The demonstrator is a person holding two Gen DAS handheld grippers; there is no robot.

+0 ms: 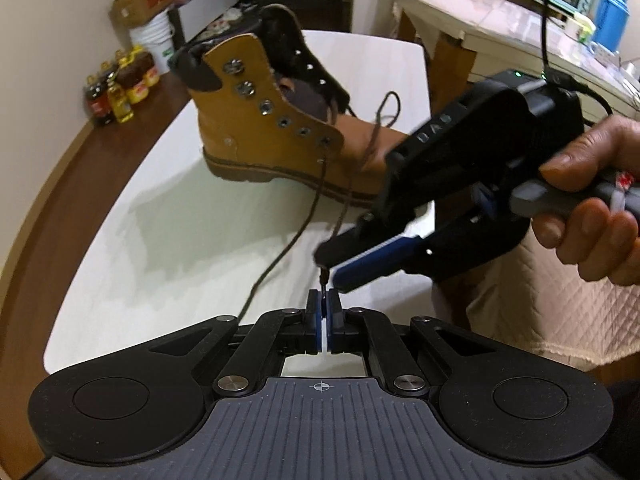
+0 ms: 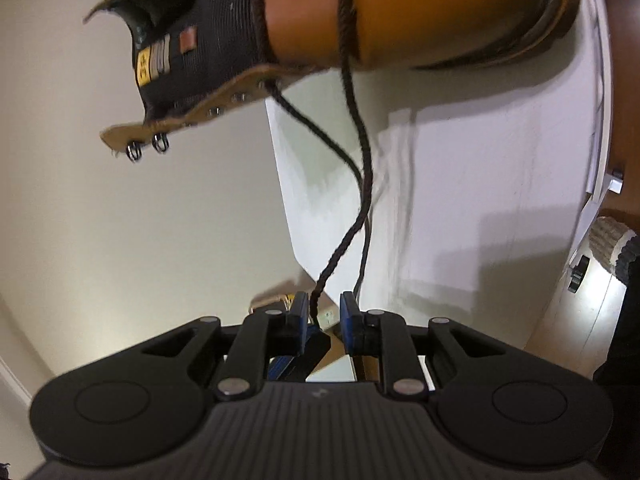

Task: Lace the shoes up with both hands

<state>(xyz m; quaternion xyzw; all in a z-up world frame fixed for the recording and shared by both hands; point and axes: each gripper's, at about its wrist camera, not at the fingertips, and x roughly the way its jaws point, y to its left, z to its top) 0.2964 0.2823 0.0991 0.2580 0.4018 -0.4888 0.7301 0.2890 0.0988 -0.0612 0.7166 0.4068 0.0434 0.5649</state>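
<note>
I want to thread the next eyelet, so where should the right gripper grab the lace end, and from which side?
Grip the stiff tip of the lace just above the left gripper, which pinches it upright. The right gripper, open, is best closed across it from the right.

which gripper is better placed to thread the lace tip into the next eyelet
Left. The left gripper is already shut on the lace tip and faces the boot's eyelets. The right gripper is open, the lace merely passing between its fingers.
</note>
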